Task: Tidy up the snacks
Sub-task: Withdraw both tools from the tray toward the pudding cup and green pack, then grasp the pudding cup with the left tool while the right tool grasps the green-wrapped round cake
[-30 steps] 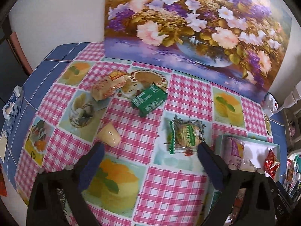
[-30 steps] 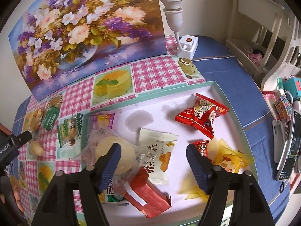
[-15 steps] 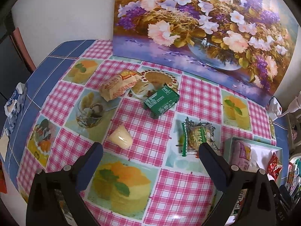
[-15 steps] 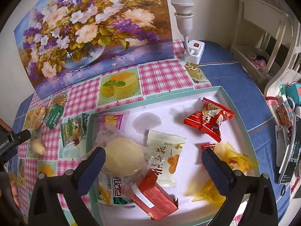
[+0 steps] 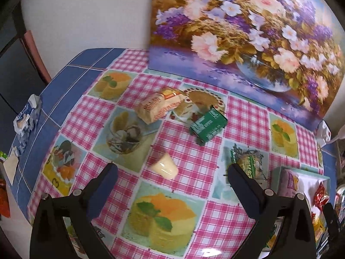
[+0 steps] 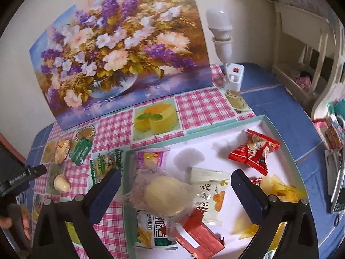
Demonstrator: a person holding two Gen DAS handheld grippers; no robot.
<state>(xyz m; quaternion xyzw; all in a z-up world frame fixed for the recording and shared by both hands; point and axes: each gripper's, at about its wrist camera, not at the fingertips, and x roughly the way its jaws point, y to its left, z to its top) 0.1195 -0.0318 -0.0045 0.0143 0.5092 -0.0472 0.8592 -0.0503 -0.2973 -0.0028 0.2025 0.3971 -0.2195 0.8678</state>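
My left gripper (image 5: 172,170) is open above the checked tablecloth. A pale yellow jelly cup (image 5: 164,167) lies on its side below the gap, untouched. Farther off lie a green packet (image 5: 208,126), a tan bread packet (image 5: 159,108) and a clear packet with green stripes (image 5: 248,161). My right gripper (image 6: 175,176) hangs wide open over the teal-rimmed tray (image 6: 194,129), holding nothing. Under it a round pale bun in clear wrap (image 6: 166,194) rests on other snacks: a white packet (image 6: 212,196), a red box (image 6: 200,235), a pink packet (image 6: 151,157), a red packet (image 6: 254,151) and yellow wrappers (image 6: 280,190).
A flower painting (image 6: 120,60) leans on the wall behind the table. A bulb lamp on a white switch base (image 6: 234,75) stands at the back right. A crumpled blue-white wrapper (image 5: 27,118) lies near the left edge. A white chair (image 6: 306,54) and small items crowd the right side.
The right jaws have spread wider and the gripper has drawn back from the bun, which stays in the tray. The left gripper has slid left, bringing the jelly cup between its fingers in view.
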